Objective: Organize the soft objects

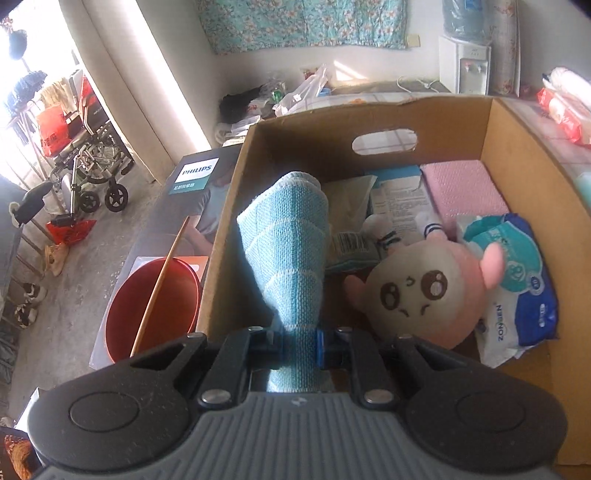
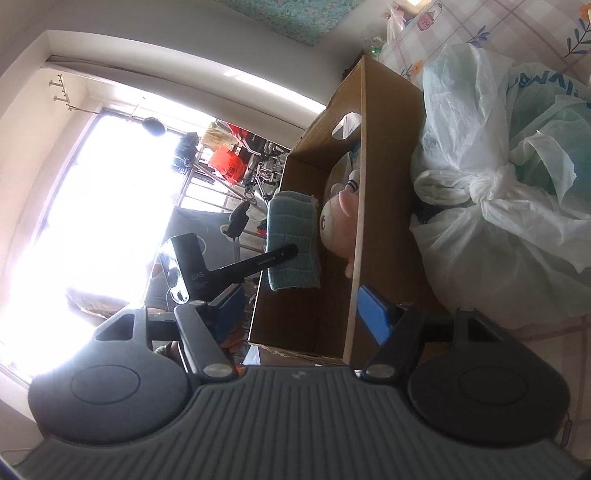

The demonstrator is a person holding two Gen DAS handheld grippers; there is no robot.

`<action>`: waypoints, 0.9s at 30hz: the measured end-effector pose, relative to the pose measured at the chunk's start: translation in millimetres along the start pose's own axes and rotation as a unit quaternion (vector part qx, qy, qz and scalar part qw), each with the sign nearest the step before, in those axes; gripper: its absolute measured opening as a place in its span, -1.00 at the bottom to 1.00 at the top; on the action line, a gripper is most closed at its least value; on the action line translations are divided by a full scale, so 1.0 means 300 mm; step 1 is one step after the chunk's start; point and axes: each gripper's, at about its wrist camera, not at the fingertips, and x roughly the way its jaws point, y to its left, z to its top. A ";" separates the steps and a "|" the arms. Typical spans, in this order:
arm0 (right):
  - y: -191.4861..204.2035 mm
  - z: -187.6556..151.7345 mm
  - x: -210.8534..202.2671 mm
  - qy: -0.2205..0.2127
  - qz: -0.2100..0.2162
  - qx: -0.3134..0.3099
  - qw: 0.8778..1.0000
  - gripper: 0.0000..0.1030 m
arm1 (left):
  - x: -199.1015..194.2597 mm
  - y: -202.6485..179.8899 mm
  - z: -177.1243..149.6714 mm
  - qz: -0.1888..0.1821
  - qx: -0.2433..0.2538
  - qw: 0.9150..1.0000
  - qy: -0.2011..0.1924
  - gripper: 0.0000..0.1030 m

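A: In the left wrist view, how is the left gripper (image 1: 300,341) posed?

B: It is angled down over the near wall of the box (image 1: 376,122), and its jaws are pinched on the blue cloth (image 1: 286,240). The cloth is held upright above the box's left side, its far end bunched and lifted.

A: What is seen inside the box?

B: A plush (image 1: 417,291) is lying near the near wall, face up. A wipes pack (image 1: 517,280) is wedged against the right wall, a pink pad (image 1: 461,188) sits in the far right corner, and a printed leaflet (image 1: 399,203) lies beside it.

A: And around it?

B: A red bucket (image 1: 155,306) and a dark carton (image 1: 195,192) are seen left of the box on a grey floor; a wheelchair (image 1: 92,162) stands by the window.

A: Any writing?

B: "PHILIPS" is read on the carton, "ZONBEN" on the wipes pack.

A: The right wrist view?

B: The scene is shown rolled sideways. The right gripper (image 2: 299,317) is held at the box's open near end, its jaws spread with nothing between them. The cloth (image 2: 293,240) is seen pinched by the left gripper's finger (image 2: 273,258), beside the plush (image 2: 338,225). A knotted white bag (image 2: 498,177) lies against the box's outer wall on a flowered tablecloth (image 2: 532,33). "DAS" is read on the left gripper's body.
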 end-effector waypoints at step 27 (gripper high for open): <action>-0.059 -0.094 -0.183 -0.082 -0.075 -0.005 0.994 0.45 | -0.294 -0.003 -0.064 -0.127 -0.049 0.986 -0.095 0.51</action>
